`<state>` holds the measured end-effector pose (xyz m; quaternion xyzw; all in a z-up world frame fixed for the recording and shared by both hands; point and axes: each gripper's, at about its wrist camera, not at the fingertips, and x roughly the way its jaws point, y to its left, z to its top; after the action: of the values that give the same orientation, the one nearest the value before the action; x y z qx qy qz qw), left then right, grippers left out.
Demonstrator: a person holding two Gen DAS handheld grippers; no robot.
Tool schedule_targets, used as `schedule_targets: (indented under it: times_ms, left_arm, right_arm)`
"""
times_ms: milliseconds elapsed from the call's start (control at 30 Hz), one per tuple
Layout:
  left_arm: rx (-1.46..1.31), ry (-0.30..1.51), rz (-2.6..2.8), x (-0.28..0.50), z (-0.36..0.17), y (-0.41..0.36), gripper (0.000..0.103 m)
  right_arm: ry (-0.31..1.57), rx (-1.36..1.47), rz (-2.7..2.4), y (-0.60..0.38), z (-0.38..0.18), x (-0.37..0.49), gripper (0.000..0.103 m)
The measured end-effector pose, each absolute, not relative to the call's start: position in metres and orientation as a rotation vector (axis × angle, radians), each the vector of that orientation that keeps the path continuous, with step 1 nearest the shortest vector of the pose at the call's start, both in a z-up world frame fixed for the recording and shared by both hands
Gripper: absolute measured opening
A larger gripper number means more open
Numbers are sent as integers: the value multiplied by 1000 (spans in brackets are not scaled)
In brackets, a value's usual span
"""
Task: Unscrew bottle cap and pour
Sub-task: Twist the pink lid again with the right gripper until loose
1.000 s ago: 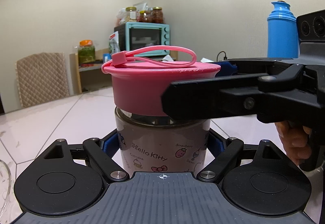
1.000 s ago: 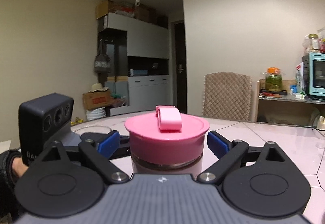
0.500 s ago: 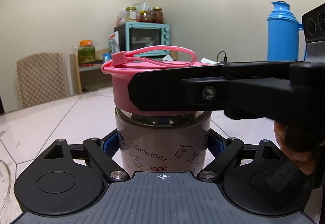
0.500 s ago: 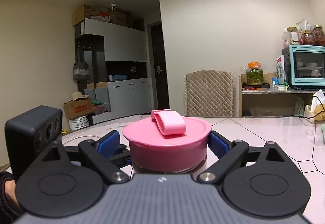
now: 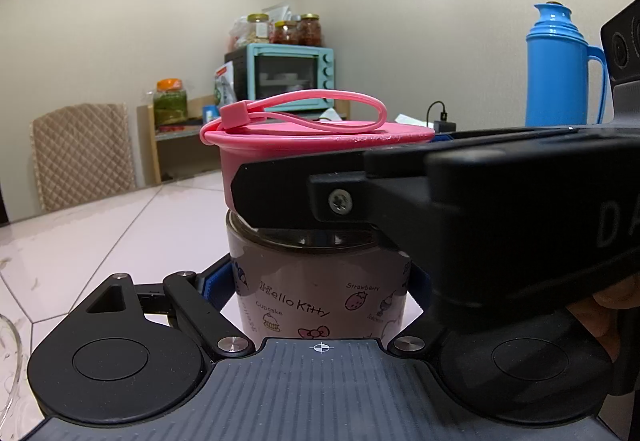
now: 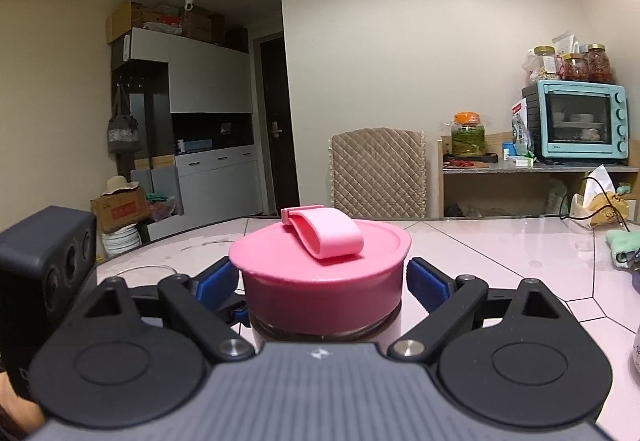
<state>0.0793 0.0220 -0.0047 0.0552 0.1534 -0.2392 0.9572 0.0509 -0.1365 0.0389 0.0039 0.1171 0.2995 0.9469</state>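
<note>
Table (image 5: 120, 241): thermos (image 5: 560, 69) (left view only).

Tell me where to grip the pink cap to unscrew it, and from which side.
Grip the pink cap on its straight side wall, below the flared rim, coming in level from the side. The strap loop lies across the top, so a top grip looks poor. The right gripper already straddles that wall.

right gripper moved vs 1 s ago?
Yes. In the left wrist view the right gripper has swung leftward around the pink cap, its finger tip now reaching past the cap's middle; the Hello Kitty bottle stayed put.
</note>
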Motion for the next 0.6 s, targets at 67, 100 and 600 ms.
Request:
schedule_targets:
  times_ms: [67,100,600]
  left_arm:
    - [112,311,-486,80,-5,22,90]
    - [112,312,-486,80,-4,21,90]
    - [108,312,-488,78,-3,20,90]
  right_arm:
    - [238,5,604,-136,39,51,91]
    - [239,5,605,-135,39,52,91]
    - [205,-63,761,-148,32,57,85]
